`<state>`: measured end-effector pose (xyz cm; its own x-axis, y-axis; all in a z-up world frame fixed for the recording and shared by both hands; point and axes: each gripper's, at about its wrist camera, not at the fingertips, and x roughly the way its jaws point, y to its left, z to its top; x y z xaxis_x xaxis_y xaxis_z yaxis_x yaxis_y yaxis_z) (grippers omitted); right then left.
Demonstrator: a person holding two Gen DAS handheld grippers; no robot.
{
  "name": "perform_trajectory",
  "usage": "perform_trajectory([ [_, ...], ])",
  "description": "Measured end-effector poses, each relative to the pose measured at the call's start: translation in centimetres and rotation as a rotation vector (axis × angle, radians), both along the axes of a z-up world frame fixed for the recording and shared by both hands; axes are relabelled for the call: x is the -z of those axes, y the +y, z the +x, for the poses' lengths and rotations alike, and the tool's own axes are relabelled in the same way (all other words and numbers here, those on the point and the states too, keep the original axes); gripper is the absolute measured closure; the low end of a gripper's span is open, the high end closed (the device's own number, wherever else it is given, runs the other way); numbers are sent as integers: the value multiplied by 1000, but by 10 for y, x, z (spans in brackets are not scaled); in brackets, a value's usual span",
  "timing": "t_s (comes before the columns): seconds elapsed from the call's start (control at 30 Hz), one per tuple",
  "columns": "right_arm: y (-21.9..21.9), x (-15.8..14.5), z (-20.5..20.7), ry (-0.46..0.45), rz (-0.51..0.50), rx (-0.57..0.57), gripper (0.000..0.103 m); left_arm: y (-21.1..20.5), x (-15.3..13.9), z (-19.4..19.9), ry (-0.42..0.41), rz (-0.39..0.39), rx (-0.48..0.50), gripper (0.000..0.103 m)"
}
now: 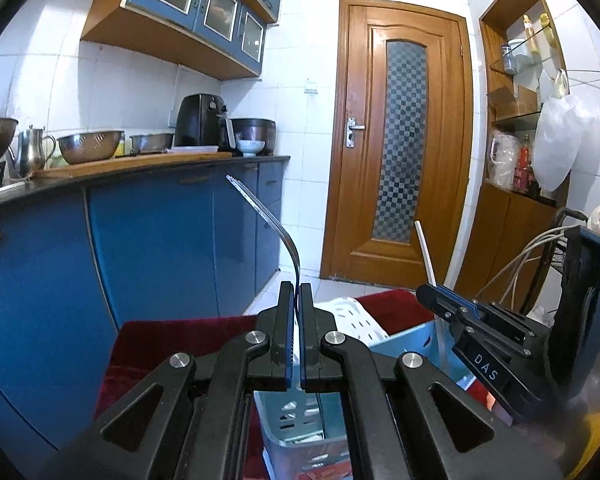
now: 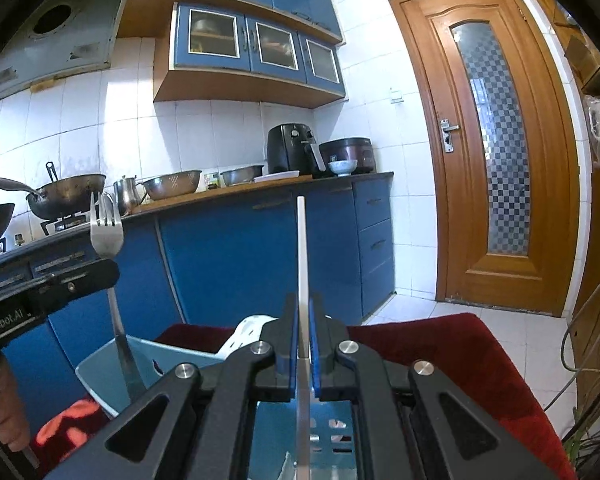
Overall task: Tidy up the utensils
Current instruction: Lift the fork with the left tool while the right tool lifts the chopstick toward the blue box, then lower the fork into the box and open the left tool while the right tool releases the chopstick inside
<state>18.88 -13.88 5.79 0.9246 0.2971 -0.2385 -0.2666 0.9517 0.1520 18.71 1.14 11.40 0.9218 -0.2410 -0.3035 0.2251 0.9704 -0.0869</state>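
My left gripper (image 1: 299, 290) is shut on a steel fork (image 1: 260, 210), held upright with the tines up; in the right wrist view the fork (image 2: 107, 232) shows at the left with its handle end low inside a light blue basket (image 2: 100, 364). My right gripper (image 2: 303, 304) is shut on a thin white utensil (image 2: 301, 248) that stands straight up; it also shows in the left wrist view (image 1: 426, 250). Both grippers hover over the blue basket (image 1: 412, 336). A white perforated basket (image 1: 360, 316) sits just beyond it, on a red cloth (image 1: 180, 340).
Blue kitchen cabinets (image 1: 160, 240) with a countertop holding steel bowls, a jug and an air fryer (image 1: 202, 122) stand to the left. A wooden door (image 1: 400, 140) is ahead. Shelves and hanging cables (image 1: 512, 268) are at the right.
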Motion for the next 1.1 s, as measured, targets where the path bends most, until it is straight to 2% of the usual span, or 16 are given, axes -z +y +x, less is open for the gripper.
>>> perform_trajectory([
  [0.5,-2,3,-7,58,-24,-27,96,-15,23,-5,72,34,16,103],
  [0.63,-3,-1,-10,63,-18,-45,73,-15,26,-6,87,36,14,103],
  [0.67,-3,-2,-11,63,-16,-48,71,-15,26,-6,92,36,13,103],
  [0.8,-6,-9,-17,50,-1,-59,59,-14,20,-11,88,26,6,73],
  [0.83,-7,-12,-19,44,2,-60,57,-14,18,-13,81,28,0,70],
  [1.1,-16,-36,-36,3,23,-48,53,-9,-1,-28,70,2,-12,70],
])
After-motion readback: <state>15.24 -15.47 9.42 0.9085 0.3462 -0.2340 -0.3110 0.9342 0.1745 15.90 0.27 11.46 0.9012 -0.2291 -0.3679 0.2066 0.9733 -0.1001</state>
